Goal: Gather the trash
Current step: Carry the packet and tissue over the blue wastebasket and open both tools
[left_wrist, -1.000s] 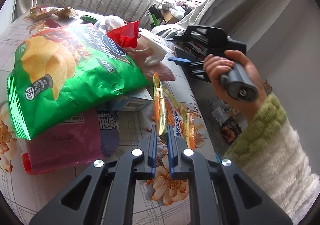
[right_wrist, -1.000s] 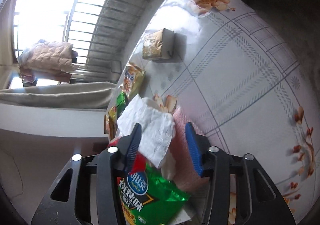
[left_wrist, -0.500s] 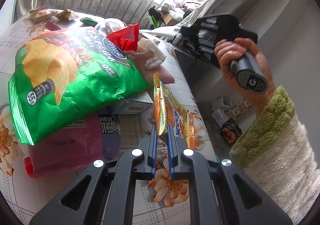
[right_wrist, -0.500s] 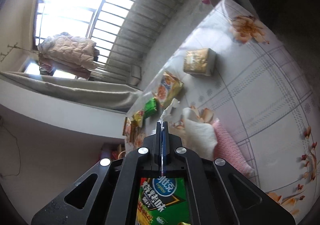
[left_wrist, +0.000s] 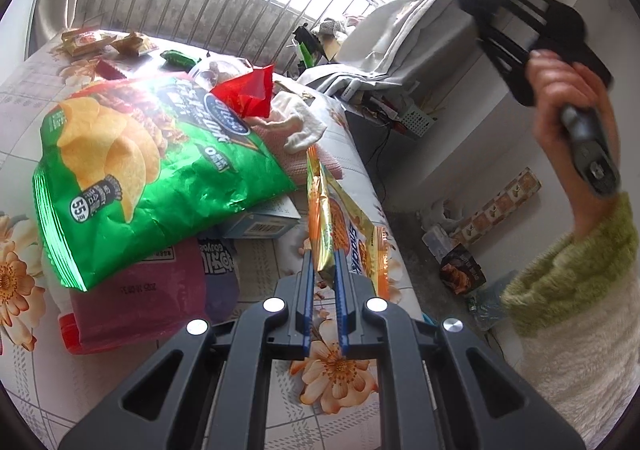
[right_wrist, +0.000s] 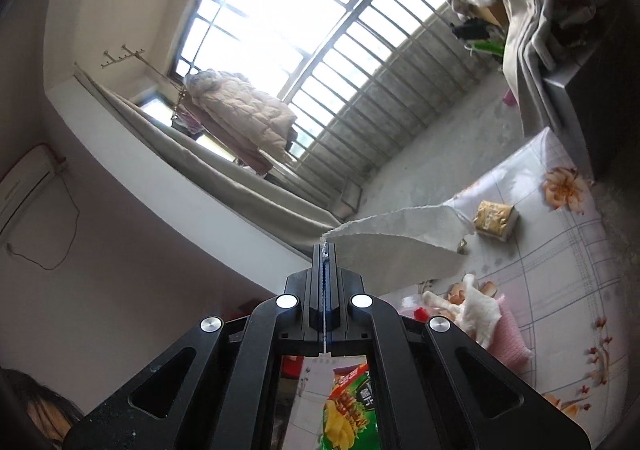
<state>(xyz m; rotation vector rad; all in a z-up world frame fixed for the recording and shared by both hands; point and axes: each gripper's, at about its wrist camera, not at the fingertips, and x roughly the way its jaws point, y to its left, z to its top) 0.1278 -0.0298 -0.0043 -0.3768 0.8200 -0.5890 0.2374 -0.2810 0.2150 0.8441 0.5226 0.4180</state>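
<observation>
Left wrist view: one green potato-chip bag [left_wrist: 152, 173] lies on the flowered tablecloth [left_wrist: 256, 262], over one purple packet [left_wrist: 140, 290]. Just right of the bag, the left gripper [left_wrist: 322, 270] pinches one orange snack wrapper [left_wrist: 344, 226]. Right of the bag and raised above it, the right gripper [right_wrist: 325, 250] is clamped on one white tissue [right_wrist: 396, 246].

Lighting: strong daylight from barred window [right_wrist: 304, 21], blown out white; glare on green chip bag [left_wrist: 152, 169] below it. Fisheye edges dark, curved; raised hand [left_wrist: 568, 117] motion-blurred.
</observation>
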